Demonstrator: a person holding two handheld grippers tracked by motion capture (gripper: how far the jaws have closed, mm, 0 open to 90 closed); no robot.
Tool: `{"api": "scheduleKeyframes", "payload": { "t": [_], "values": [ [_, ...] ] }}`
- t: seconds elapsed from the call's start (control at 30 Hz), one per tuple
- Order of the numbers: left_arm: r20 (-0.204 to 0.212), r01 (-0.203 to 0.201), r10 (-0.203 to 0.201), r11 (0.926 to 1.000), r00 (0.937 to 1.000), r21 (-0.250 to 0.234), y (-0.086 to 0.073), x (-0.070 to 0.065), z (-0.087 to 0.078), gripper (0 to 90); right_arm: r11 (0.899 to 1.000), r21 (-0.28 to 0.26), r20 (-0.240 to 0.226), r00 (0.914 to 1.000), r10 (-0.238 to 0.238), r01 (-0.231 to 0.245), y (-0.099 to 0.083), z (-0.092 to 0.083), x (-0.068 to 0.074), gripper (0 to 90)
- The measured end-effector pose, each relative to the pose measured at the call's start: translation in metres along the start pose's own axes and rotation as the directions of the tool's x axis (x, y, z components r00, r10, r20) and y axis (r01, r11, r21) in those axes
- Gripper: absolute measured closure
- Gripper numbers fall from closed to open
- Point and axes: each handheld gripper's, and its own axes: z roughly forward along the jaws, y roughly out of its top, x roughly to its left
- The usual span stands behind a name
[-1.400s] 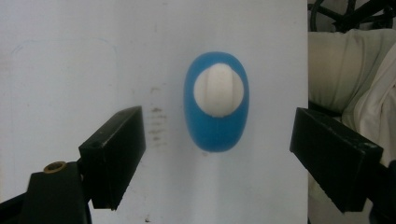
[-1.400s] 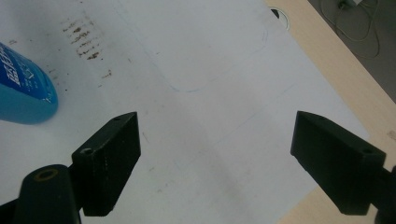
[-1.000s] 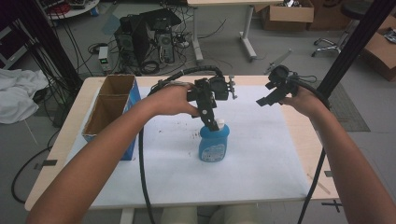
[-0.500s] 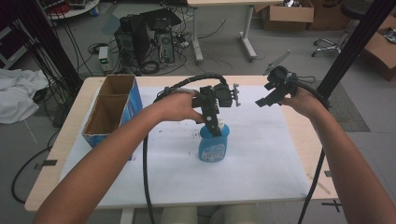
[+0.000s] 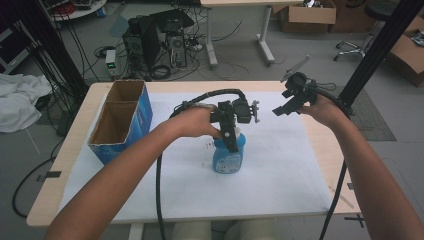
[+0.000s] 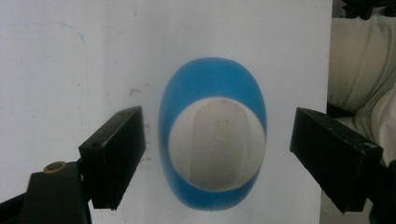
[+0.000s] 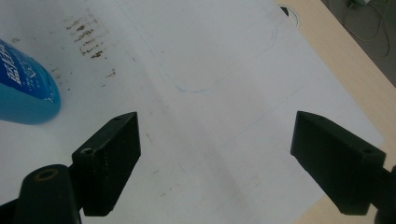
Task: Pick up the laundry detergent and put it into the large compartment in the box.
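A blue bottle [image 5: 229,157] with a white cap stands upright on the white sheet [image 5: 280,170] in the middle of the table. My left gripper [image 5: 231,141] points straight down over it. In the left gripper view the bottle's white cap [image 6: 217,142] lies between the two wide-apart jaws, which do not touch it; the left gripper [image 6: 217,158] is open. My right gripper [image 5: 282,109] is held in the air over the table's far right, open, with nothing between its jaws. The right gripper view shows the bottle's lower part [image 7: 23,88] at the left edge.
An open blue cardboard box [image 5: 120,120] with two compartments stands at the table's left side. The wooden table edge [image 7: 345,65] runs beyond the sheet on the right. Cables trail from both grippers. Computers and boxes sit on the floor behind.
My left gripper has shifted slightly toward the near side above the bottle and stays over it. The right gripper has barely moved.
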Motion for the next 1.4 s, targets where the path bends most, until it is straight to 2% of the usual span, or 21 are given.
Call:
{"api": "scheduleKeyframes", "payload": {
  "t": [0.33,0.63,0.9,1.1,1.4],
  "values": [
    [-0.004,0.007,-0.007,0.9993,1.0000,0.035,-0.001,0.001,0.014,18.9,1.000,-0.001,-0.005,1.0000,0.000,0.000,0.000,0.001,0.001,15.9],
    [0.006,0.004,-0.004,0.9991,1.0000,0.043,-0.001,0.002,0.023,19.0,1.000,-0.003,-0.006,1.0000,-0.004,0.004,0.000,0.001,0.001,15.8],
    [0.003,0.005,-0.005,0.9993,1.0000,0.036,-0.002,0.003,0.025,20.1,1.000,-0.004,-0.007,1.0000,-0.001,0.001,0.000,0.002,0.000,15.9],
    [0.004,-0.005,0.005,0.9997,1.0000,0.023,-0.002,0.003,0.024,25.4,1.000,-0.004,-0.007,1.0000,-0.004,0.004,0.000,0.002,0.000,15.9],
    [0.002,-0.001,0.001,0.9999,1.0000,0.014,-0.003,0.004,0.023,28.1,1.000,-0.005,-0.009,1.0000,-0.003,0.003,0.001,0.003,0.001,15.9]
  ]
}}
